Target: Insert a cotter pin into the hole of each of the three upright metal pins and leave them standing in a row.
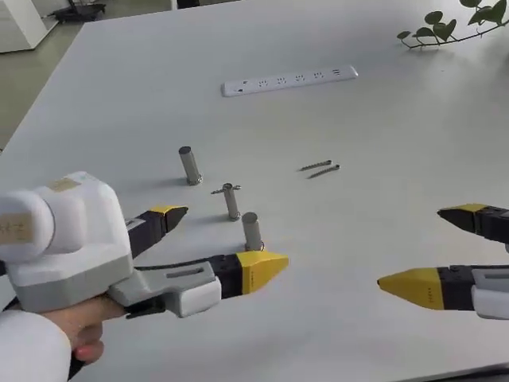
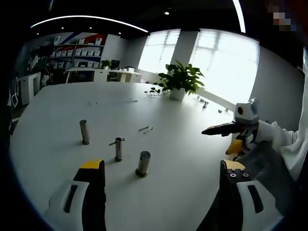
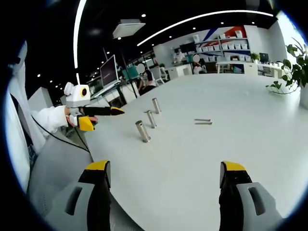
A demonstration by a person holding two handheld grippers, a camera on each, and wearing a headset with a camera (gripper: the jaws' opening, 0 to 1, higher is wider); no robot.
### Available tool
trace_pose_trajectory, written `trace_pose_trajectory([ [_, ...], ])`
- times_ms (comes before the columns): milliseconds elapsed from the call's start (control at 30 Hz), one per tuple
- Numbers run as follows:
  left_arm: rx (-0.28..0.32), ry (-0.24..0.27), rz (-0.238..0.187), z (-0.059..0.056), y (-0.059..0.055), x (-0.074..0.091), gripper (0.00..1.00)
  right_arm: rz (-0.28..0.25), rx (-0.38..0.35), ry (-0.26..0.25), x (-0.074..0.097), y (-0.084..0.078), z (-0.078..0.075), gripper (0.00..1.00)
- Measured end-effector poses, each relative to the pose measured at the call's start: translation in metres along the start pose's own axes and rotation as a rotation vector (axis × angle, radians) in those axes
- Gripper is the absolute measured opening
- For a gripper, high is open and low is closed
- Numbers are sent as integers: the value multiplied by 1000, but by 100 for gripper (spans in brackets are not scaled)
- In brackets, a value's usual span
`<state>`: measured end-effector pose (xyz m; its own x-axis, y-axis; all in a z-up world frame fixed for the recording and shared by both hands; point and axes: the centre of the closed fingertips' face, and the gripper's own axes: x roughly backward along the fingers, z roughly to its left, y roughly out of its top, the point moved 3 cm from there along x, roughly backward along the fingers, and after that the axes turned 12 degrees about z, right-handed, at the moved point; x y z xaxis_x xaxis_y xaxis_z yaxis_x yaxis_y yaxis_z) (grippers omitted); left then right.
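- The middle metal pin (image 1: 231,203) is a grey cylinder standing upright, with an inserted cotter pin (image 1: 222,190) crosswise through its top (the end juts toward 9 o'clock).
- The far metal pin (image 1: 189,165) stands upright at 10 o'clock from it.
- The near metal pin (image 1: 252,231) stands upright at 5 o'clock, closer in.
- The far loose cotter pin (image 1: 316,165) and the near loose cotter pin (image 1: 324,171) lie flat, side by side, at 2 o'clock from the middle pin.

Nothing legible from where I stand, tan sticker (image 1: 14,228) on the left gripper (image 1: 236,235) blurred past reading, power strip (image 1: 289,80) toward the far edge of the table (image 1: 382,143), any print too small to tell, boxes (image 2: 79,52) on distant shelves unreadable
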<state>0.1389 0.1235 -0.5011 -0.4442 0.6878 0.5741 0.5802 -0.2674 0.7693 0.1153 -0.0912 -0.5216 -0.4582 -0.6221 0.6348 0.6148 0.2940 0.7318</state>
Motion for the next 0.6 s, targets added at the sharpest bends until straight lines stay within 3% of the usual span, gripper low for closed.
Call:
trace_pose_trajectory([
  [267,-40,-2,74,-3,-23,12,99,18,15,-7,1,6,1,92],
  [600,-24,32,90,16,-32,25,99,48,42,-6,3,17,-1,92],
])
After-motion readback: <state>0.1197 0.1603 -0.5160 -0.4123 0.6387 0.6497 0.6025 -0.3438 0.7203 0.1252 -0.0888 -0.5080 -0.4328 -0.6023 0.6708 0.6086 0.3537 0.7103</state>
